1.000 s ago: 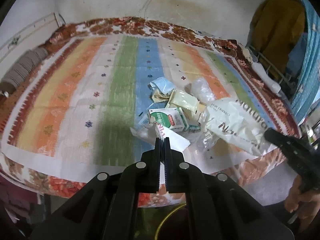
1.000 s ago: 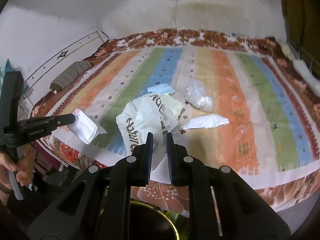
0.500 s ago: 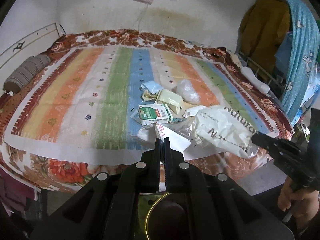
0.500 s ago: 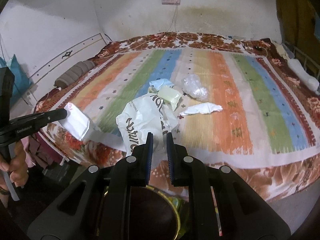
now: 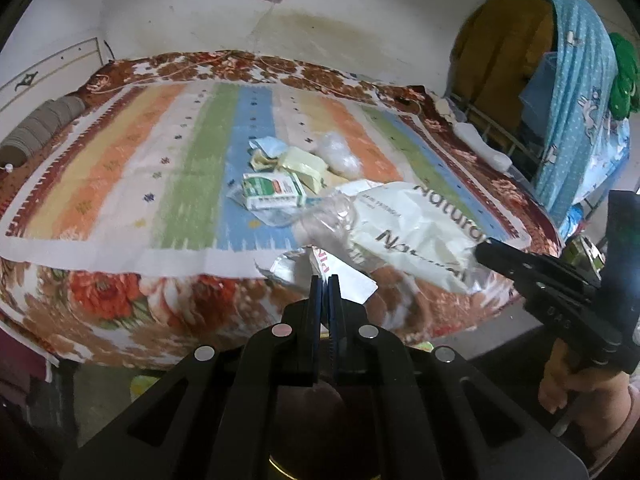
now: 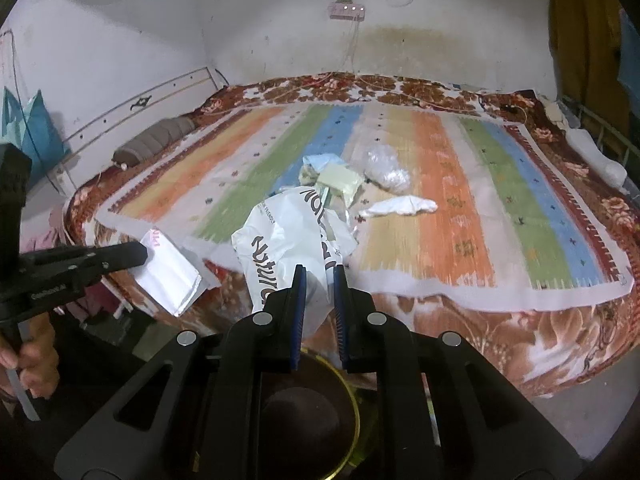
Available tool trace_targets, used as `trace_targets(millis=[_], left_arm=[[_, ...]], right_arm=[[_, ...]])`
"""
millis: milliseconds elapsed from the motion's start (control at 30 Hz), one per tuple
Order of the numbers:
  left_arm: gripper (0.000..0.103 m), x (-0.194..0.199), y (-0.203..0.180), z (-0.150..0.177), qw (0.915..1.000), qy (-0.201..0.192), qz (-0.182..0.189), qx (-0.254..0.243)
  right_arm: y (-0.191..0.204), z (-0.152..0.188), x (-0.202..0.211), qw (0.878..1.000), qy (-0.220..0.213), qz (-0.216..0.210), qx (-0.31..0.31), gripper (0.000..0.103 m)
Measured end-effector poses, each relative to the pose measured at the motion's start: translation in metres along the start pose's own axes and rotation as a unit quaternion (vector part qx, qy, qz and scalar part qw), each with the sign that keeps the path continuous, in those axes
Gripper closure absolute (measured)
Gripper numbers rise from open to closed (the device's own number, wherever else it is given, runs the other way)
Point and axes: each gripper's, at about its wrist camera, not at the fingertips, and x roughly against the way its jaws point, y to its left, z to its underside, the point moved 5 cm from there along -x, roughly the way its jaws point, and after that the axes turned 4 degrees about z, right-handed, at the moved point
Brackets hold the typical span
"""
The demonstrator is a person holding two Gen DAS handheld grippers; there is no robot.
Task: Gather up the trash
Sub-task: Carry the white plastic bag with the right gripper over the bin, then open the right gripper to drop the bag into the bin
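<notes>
Our left claw (image 5: 325,280) is clamped on a white foil wrapper (image 6: 168,276), held off the near edge of the bed (image 6: 460,312). Our right claw (image 6: 318,276) grips a crumpled white printed bag (image 6: 280,240) just right of it, above a round bin (image 6: 308,412). A green-and-white carton (image 5: 274,191) and clear plastic (image 6: 386,172) lie farther back on the striped cover.

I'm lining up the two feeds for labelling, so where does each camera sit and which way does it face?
Left wrist: sits on the left tongs, facing the bed; shows them shut on a white packet, plus the right tongs and hand.
Right wrist: sits on the right tongs, facing the same bed; shows them gripping the white plastic bag, plus the left tongs.
Shared: bag, packet, striped sheet, wall power strip.
</notes>
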Motion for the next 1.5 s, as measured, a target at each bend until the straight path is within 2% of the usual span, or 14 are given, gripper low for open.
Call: trace_targets(millis=[433, 633, 867, 1167, 1400, 1500], left_arm=[[0.1, 0.01, -0.008, 0.034, 0.9999, 0.003, 0.01, 0.009], [0.1, 0.006, -0.019, 0.055, 0.9997, 0.022, 0.007, -0.001], [0.1, -0.006, -0.017, 0.077, 0.9981, 0.059, -0.013, 0.01], [0.1, -0.025, -0.02, 0.101, 0.9942, 0.105, -0.023, 0.008], [0.1, -0.032, -0.017, 0.105, 0.9924, 0.119, -0.024, 0.02], [0.1, -0.033, -0.015, 0.104, 0.9921, 0.12, -0.026, 0.026]], right_arm=[[0.016, 0.048, 0.008, 1.0, 0.027, 0.005, 0.014, 0.091], [0.027, 0.069, 0.007, 0.999, 0.051, 0.008, 0.016, 0.09], [0.036, 0.099, -0.005, 0.995, 0.096, 0.022, 0.014, 0.09], [0.038, 0.117, -0.014, 0.991, 0.129, 0.021, 0.004, 0.09], [0.04, 0.123, -0.022, 0.989, 0.143, 0.025, 0.006, 0.09], [0.039, 0.124, -0.023, 0.989, 0.145, 0.03, 0.0, 0.083]])
